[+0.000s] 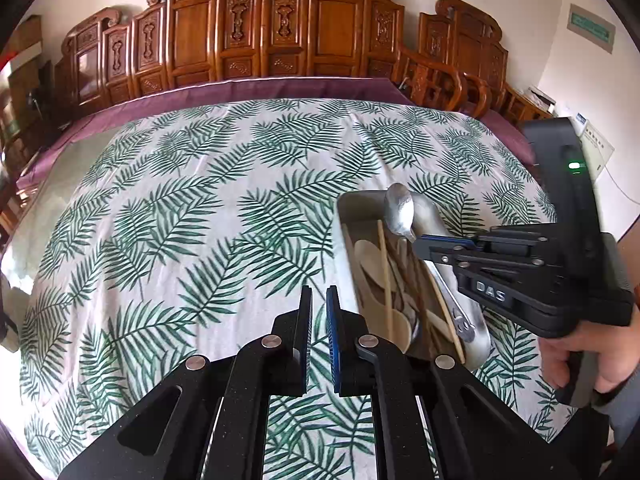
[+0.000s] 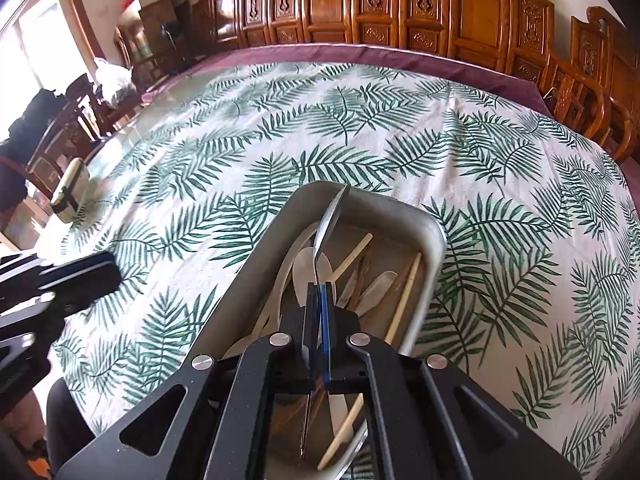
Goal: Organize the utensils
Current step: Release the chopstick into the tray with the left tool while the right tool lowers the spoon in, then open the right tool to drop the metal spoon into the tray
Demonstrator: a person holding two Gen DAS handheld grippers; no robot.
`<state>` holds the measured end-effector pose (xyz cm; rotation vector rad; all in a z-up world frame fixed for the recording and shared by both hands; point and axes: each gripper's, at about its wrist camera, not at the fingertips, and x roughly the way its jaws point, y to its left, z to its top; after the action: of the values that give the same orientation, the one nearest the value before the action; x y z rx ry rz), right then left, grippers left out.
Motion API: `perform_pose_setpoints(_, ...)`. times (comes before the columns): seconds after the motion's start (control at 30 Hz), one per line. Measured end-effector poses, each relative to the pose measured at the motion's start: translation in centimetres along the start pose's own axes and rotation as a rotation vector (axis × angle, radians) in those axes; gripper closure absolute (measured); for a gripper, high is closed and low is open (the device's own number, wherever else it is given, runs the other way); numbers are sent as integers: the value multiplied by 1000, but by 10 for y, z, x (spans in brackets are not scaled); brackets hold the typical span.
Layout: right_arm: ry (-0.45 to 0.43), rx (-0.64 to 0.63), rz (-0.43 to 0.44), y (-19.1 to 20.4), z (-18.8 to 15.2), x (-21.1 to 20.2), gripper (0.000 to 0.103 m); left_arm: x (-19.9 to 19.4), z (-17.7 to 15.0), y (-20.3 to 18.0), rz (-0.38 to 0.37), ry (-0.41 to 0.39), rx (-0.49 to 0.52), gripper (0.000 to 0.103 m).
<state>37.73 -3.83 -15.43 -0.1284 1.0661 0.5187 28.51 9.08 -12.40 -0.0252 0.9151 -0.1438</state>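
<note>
Left wrist view: the left gripper [image 1: 319,300] hangs over the leaf-print tablecloth [image 1: 192,208] to the left of the grey tray [image 1: 348,204]; its black and blue fingers stand nearly closed with only a narrow slit between them, and nothing is held there. The tray lies on the cloth and holds wooden spoons [image 1: 370,256], chopsticks [image 1: 385,276] and a metal utensil with a holed handle end [image 1: 460,316] leaning along its right wall. Above the tray, the right gripper [image 1: 420,245] reaches in from the right, clenched on the handle of a metal spoon [image 1: 398,210] whose bowl rises over the tray's far rim. A person's hand [image 1: 576,360] grips the handle of that tool at the right edge. Carved wooden screens [image 1: 264,28] stand behind the table, beyond the tray. Right wrist view: the right gripper [image 2: 319,292] points down into the tray [image 2: 436,236], its fingers pressed together on the spoon's thin handle, while the spoon [image 2: 330,216] extends upward, seen edge-on, to the tray's far rim. Inside the tray lie pale wooden spoons [image 2: 308,268] and chopsticks [image 2: 404,300]. Left of the tray, the left gripper [image 2: 96,276] shows as a blurred dark shape above the cloth [image 2: 360,120]. Farther left of the tray, a small white box with a dark band [image 2: 70,192] sits near the table edge.
</note>
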Motion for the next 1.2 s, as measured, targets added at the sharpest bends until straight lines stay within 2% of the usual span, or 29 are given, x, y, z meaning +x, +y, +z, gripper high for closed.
perform_pose_setpoints(0.37, 28, -17, -38, 3, 7, 23, 101, -7, -8, 11, 12, -1, -14, 97)
perform_pose_setpoints(0.73, 26, -33, 1, 13, 8, 25, 100, -11, -10, 10, 20, 3, -18, 97)
perform_pose_setpoints(0.97, -12, -15, 9, 7, 3, 8, 99, -13, -10, 7, 23, -1, -13, 97)
perform_pose_setpoints(1.2, -82, 4, 12, 1, -23, -40, 99, -24, -14, -3, 26, -12, -9, 97)
